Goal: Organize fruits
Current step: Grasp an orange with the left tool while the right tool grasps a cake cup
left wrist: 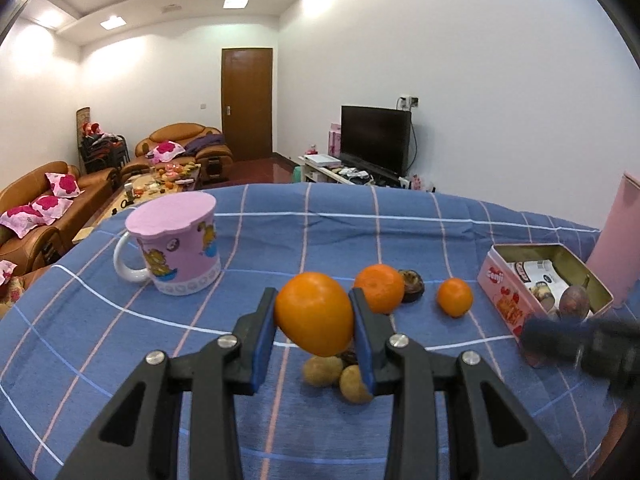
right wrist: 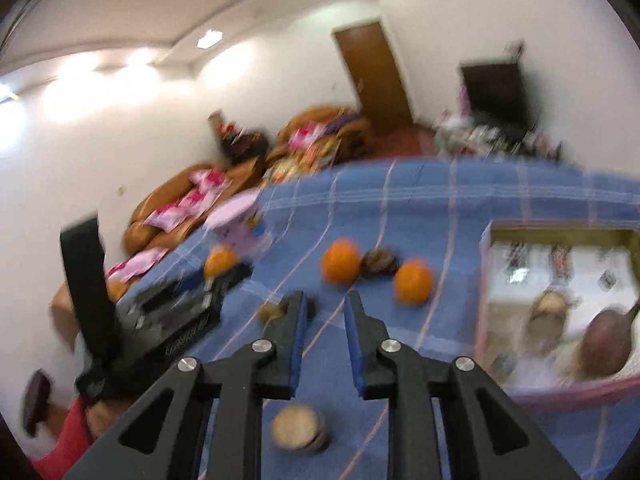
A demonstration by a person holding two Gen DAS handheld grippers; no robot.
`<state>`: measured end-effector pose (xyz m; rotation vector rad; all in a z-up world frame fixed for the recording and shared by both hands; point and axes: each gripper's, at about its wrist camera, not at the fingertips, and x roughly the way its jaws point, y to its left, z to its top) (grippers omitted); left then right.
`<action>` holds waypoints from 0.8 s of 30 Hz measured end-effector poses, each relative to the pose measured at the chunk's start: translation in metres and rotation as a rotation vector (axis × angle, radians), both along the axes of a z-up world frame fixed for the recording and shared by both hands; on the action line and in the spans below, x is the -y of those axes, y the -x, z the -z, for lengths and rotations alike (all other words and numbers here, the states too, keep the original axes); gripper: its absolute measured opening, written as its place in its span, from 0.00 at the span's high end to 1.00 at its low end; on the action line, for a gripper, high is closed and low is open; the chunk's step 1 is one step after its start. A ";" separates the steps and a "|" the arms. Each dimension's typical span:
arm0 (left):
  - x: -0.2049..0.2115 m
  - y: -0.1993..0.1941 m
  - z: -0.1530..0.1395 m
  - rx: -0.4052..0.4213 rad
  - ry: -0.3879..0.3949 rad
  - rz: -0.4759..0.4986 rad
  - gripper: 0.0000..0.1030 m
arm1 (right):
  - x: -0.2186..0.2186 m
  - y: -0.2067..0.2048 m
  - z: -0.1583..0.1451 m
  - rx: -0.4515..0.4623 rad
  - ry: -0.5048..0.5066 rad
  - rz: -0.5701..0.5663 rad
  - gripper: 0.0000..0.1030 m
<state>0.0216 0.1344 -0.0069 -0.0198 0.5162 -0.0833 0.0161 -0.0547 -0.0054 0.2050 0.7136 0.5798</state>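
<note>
The pink tin [left wrist: 505,294] holds packets and dark fruit; left tongs [left wrist: 314,312] clamp an orange [left wrist: 314,314], right tongs [right wrist: 326,316] narrow, empty.

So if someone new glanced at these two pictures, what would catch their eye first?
First, the big orange clamped between the left gripper pads, lifted above the blue checked tablecloth. Next, the pink cartoon mug with its lid on, standing at the far left of the table. Then the open pink tin at the right edge, with two smaller oranges on the cloth beside it.
</note>
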 end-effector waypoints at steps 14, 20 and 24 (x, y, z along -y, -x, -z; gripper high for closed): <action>-0.012 -0.002 -0.001 -0.009 0.029 -0.023 0.64 | -0.048 0.025 0.045 -0.069 0.330 -0.153 0.62; 0.001 -0.002 0.001 -0.006 0.015 -0.005 0.64 | -0.025 0.026 0.022 0.014 0.256 -0.092 0.64; 0.020 0.000 -0.003 0.006 0.013 0.024 0.64 | 0.019 0.020 -0.015 0.148 0.179 0.046 0.64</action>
